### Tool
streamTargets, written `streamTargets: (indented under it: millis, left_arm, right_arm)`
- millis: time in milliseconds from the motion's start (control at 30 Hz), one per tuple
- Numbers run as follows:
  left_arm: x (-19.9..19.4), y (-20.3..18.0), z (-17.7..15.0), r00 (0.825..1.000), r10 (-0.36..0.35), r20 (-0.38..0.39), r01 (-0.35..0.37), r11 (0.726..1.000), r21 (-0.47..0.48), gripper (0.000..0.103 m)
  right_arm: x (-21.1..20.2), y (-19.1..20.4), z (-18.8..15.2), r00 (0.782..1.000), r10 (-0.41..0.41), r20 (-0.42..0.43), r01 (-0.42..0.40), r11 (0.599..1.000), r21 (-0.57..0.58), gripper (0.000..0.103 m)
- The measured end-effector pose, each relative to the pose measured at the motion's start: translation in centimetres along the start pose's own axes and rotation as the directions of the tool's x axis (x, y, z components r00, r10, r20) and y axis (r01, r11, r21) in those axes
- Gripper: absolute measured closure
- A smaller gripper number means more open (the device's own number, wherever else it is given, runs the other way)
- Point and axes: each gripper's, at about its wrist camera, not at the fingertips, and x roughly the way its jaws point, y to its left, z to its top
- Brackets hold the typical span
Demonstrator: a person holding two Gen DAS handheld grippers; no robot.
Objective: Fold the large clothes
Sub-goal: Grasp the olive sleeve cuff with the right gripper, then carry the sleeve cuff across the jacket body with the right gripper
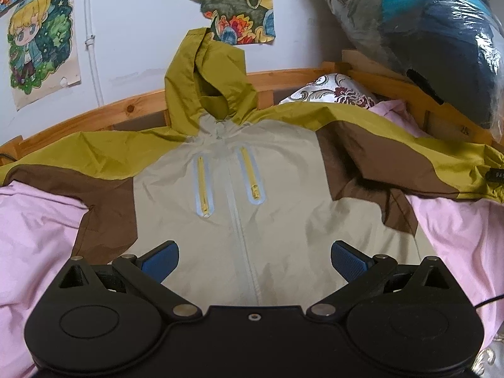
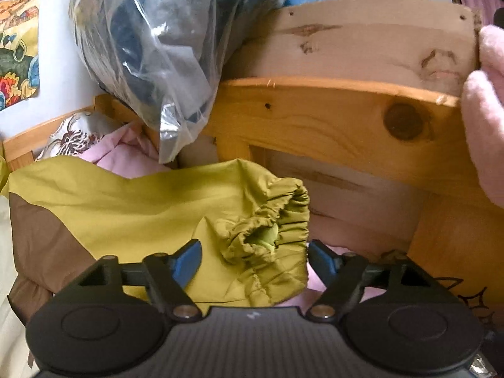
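Note:
A hooded jacket (image 1: 252, 170), beige, brown and olive with yellow chest zips, lies face up and spread out on the pink bedding (image 1: 37, 226). Its hood (image 1: 208, 78) leans on the wooden bed rail. My left gripper (image 1: 254, 260) is open and empty, hovering over the lower front of the jacket at its centre zip. In the right wrist view the jacket's olive sleeve (image 2: 132, 201) ends in an elastic cuff (image 2: 267, 230). My right gripper (image 2: 254, 260) is open with the cuff lying between its blue pads (image 2: 187, 263), not clamped.
A wooden bed frame (image 2: 315, 119) rises right behind the cuff. A plastic bag of dark and blue clothes (image 1: 434, 37) rests on the rail, also in the right wrist view (image 2: 151, 50). A patterned pillow (image 1: 334, 91) lies by the headboard. Drawings (image 1: 230, 3) hang on the wall.

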Motion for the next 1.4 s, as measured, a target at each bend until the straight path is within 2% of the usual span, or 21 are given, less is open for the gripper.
streamTargets:
  millis: [33,133,167,233,267,300,433,600,767,900,1067,1200,1233,1300,1400]
  left_arm:
    - [-0.1,0.2,-0.2,1.000,0.002,-0.004,-0.002,1.000,0.000,0.001]
    - [-0.3,0.8,-0.7,1.000,0.010,-0.013,-0.010,1.000,-0.002,0.001]
    - [-0.4,1.0,-0.8,1.000,0.012,-0.014,-0.012,1.000,-0.006,0.001]
    - [-0.5,1.5,-1.0,1.000,0.015,-0.019,-0.016,1.000,-0.019,0.001]
    - [-0.5,1.8,-1.1,1.000,0.016,-0.021,-0.016,1.000,-0.027,0.001]
    - [-0.6,2.1,-1.1,1.000,0.017,-0.022,-0.018,0.999,-0.035,0.001]
    - [-0.9,3.2,-1.1,0.999,0.031,-0.016,-0.032,0.998,-0.057,0.001]
    - [-1.5,5.0,-1.1,0.998,0.061,-0.008,-0.061,0.995,-0.075,0.001]
    - [-1.9,7.0,-1.5,0.995,0.097,-0.008,-0.098,0.990,-0.102,0.001]
    - [-2.4,9.0,-2.2,0.993,0.122,-0.009,-0.122,0.982,-0.144,0.001]
    - [-3.9,12.4,-3.8,0.985,0.173,0.007,-0.166,0.955,-0.245,0.001]
    - [-5.0,15.0,-5.3,0.968,0.250,-0.014,-0.241,0.918,-0.314,0.001]
    - [-5.1,15.6,-5.6,0.964,0.266,-0.021,-0.258,0.909,-0.329,0.001]
    - [-5.3,16.6,-6.1,0.956,0.291,-0.038,-0.286,0.893,-0.347,0.001]
    - [-5.4,17.6,-6.6,0.946,0.319,-0.061,-0.319,0.880,-0.351,0.001]
  right_arm:
    - [-0.2,-0.1,-0.1,1.000,-0.005,0.007,0.005,1.000,0.006,0.034]
    - [-0.7,-0.3,0.2,1.000,-0.017,0.019,0.017,1.000,0.021,0.053]
    - [-1.1,-0.4,0.3,0.999,-0.022,0.030,0.021,1.000,0.023,0.068]
    - [-2.2,-0.6,0.4,0.998,-0.026,0.061,0.025,1.000,0.018,0.077]
    - [-2.9,-0.5,0.4,0.997,-0.013,0.080,0.013,1.000,0.009,0.091]
    - [-3.7,-0.1,0.4,0.995,-0.004,0.101,0.005,1.000,-0.010,0.095]
    - [-7.6,3.7,-0.1,0.975,0.076,0.209,-0.042,0.986,-0.162,0.097]
    - [-11.7,9.5,-1.5,0.929,0.249,0.273,-0.141,0.922,-0.361,0.097]
    - [-14.9,16.0,-1.4,0.857,0.408,0.316,-0.209,0.834,-0.511,0.098]
    - [-18.0,21.4,-0.8,0.767,0.543,0.344,-0.271,0.759,-0.592,0.098]
    - [-21.1,29.0,-0.9,0.626,0.731,0.273,-0.392,0.597,-0.700,0.098]
    - [-22.4,35.1,-1.7,0.528,0.837,0.144,-0.472,0.430,-0.770,0.098]
    - [-22.5,36.8,-2.0,0.511,0.855,0.089,-0.492,0.376,-0.785,0.098]
    - [-22.8,39.3,-3.2,0.495,0.869,0.004,-0.518,0.298,-0.802,0.097]
    - [-22.1,41.6,-5.0,0.492,0.864,-0.106,-0.557,0.219,-0.801,0.095]
